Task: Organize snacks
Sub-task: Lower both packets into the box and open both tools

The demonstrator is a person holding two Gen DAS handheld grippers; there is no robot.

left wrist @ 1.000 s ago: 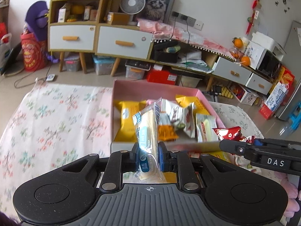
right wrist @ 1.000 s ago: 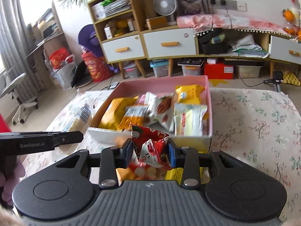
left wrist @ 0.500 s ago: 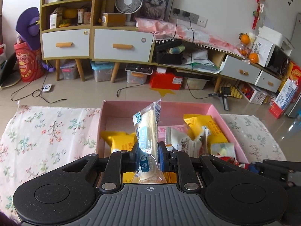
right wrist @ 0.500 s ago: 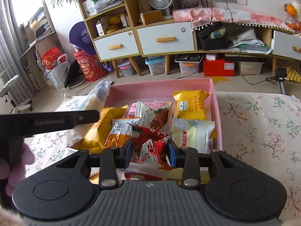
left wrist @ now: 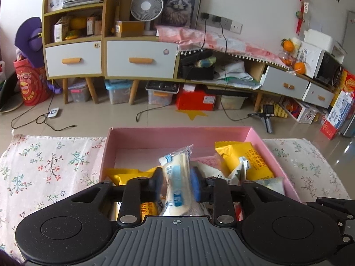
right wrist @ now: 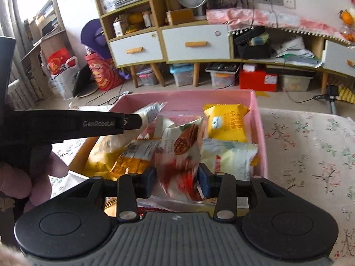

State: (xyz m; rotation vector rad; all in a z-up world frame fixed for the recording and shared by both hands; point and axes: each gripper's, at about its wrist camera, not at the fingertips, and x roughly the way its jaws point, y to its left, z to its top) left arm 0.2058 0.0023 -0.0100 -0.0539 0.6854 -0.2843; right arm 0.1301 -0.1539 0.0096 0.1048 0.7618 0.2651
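Flowered cloth covers the desk, and on it sits the pink box that takes the snacks, with a cluttered sideboard and floor behind it.

At the centre of the left wrist view, the white-and-blue wrapped snack stands upright between the pads of the left hand-held gripper. Its jaws are opening, and the pads now look just clear of the wrapper, though I cannot be sure. The snack hangs over the box's near half, with yellow packets at nine and two o'clock of it.

In the right wrist view, the red-and-white packet is blurred between the pads of the right hand-held gripper. These jaws are opening too, with the packet loose between them, above the box's near edge. A walnut-print packet lies at twelve o'clock of it, a pale green one at two, and a yellow packet beyond.

Both drops look under way. To do them well, I would open each hand-held gripper fully before lifting away, so neither wrapper snags on a pad. Each hand should stay over the box interior until its snack settles, and the two tools, close together at nine o'clock of the right view, should keep apart.
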